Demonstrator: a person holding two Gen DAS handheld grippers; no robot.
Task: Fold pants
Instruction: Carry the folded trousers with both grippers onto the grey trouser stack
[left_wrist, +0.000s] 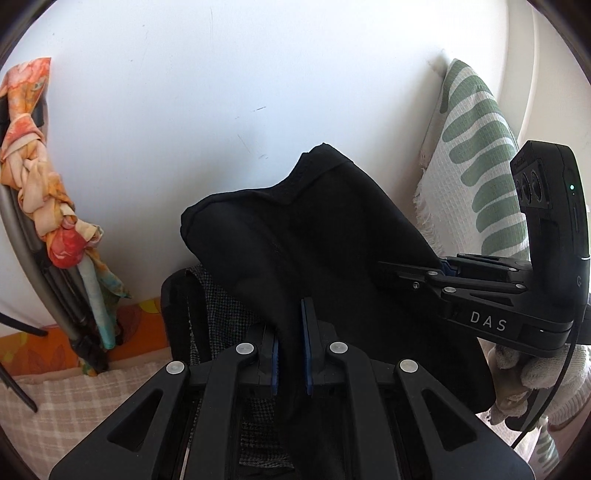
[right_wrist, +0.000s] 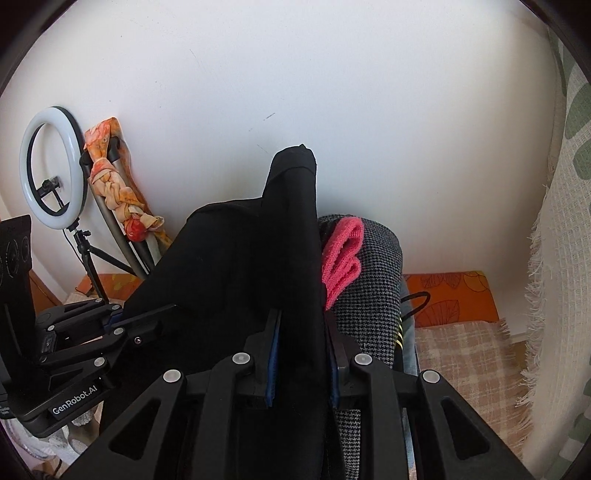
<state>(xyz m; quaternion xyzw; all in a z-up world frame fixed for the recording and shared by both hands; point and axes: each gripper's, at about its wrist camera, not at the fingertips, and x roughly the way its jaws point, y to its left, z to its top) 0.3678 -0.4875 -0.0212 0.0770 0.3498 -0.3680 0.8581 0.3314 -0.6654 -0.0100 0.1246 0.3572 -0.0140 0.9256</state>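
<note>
A: Pants (left_wrist: 325, 236), where at?

B: Black pants, held up off the bed, bunched in a fold, hanging in front of the white wall (left_wrist: 221, 92). Both tools on them, one at each side of the bundle.

A: Left gripper (left_wrist: 290, 347)?

B: Pads nearly together, pinching a thin ridge of the pants cloth. Grip looks firm.

A: Right gripper (right_wrist: 301, 354)?

B: Jaws a bit wider, clamped on a thicker wad of pants; cloth fills the gap. Gloved hand (left_wrist: 532, 373) under that tool shows in the left cam.

A: Why two grips?

B: My read: spread hold keeps the folded edge level so it can be laid down flat. Prob mid-fold, not done.

A: Around the pants?

B: Just behind and below them, a checked grey garment (right_wrist: 369, 288) w/ a pink cloth (right_wrist: 341, 254) on it. Left of the pants, a chair frame w/ an orange scarf (left_wrist: 37, 177) tied on; ring light (right_wrist: 51, 162) beyond that. Right of the pants, a green-patterned throw (left_wrist: 476, 155). Below, plaid bed cover (right_wrist: 469, 354).

A: Risk?

B: Thin left pinch could slip if tugged.
</note>
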